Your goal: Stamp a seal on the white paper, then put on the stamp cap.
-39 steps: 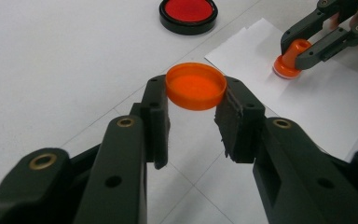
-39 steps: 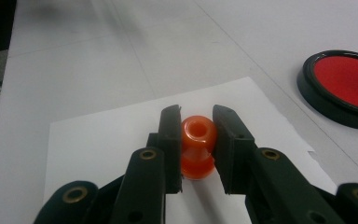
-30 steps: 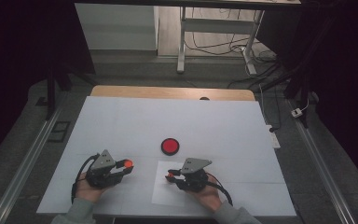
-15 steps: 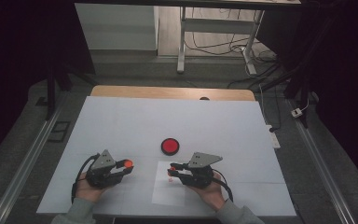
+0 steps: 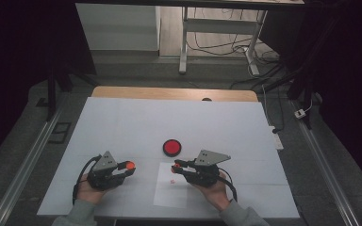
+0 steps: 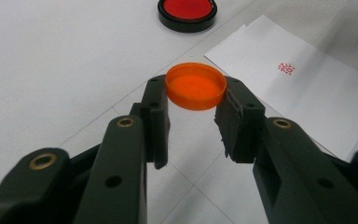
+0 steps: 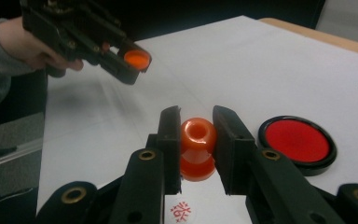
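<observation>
orange cap (image 6: 196, 86), orange stamp (image 7: 197, 147), red ink pad (image 5: 172, 147)

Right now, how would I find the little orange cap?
Start at the white table and go to the left tool near its front edge. The orange cap is pinched at its tips: hollow side showing, unlike the black-rimmed red ink pad.

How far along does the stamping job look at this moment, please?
Done: a red mark is printed on the paper sheet. In hand: the right gripper holds the orange stamp above it; the left gripper holds its orange cap. Probably left: recapping; the ink pad lies open.
</observation>
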